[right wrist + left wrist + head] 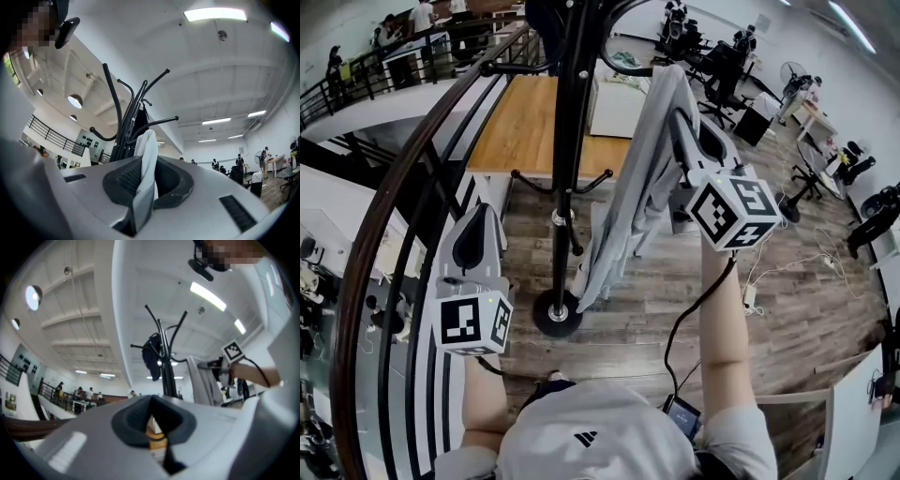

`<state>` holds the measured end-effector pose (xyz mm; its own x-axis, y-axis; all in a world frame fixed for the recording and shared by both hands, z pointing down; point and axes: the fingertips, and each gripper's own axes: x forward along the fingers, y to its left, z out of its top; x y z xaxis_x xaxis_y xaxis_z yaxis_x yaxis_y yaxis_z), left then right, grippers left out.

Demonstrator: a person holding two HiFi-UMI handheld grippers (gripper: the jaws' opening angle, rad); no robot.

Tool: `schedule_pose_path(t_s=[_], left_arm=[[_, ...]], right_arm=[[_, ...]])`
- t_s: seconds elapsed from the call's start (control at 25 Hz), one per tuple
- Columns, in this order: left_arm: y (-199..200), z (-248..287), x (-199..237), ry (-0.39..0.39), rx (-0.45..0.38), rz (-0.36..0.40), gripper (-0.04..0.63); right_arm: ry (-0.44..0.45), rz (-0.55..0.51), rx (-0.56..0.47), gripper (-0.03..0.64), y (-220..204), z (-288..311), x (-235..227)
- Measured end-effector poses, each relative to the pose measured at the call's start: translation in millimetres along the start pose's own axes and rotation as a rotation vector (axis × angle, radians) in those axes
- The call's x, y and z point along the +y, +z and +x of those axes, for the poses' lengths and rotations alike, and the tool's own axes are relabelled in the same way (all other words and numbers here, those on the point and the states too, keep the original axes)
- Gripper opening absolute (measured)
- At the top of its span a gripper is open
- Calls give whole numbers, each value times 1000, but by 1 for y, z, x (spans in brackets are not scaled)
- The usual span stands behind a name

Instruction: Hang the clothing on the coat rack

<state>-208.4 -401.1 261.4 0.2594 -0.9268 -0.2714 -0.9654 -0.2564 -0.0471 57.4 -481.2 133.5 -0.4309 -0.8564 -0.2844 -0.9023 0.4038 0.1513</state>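
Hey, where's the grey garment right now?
In the head view, the grey garment hangs right of centre, clamped in the right tongs, just right of the black coat rack.

your head camera is looking steeply down the rack [567, 141]; both gripper cameras are looking up at its top from below.
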Motion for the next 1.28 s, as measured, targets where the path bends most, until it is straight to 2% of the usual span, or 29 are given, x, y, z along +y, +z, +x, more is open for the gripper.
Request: schedule_pose_path(t_s=[0.32,0.56,0.92,1.28], left_arm=[[-1,-1,-20,-5,8,2,8],[8,-13,-57,-9,20,19,8],[7,-25,-71,-3,32,26,8],[15,-45,-88,-4,38,35,8]], right_arm=[[25,-10,2,48,-12,-27,9],[42,15,1,16,-18,-66,3],[68,-4,11,23,-30,-93,18],[67,47,53,2,-50,-125,25]])
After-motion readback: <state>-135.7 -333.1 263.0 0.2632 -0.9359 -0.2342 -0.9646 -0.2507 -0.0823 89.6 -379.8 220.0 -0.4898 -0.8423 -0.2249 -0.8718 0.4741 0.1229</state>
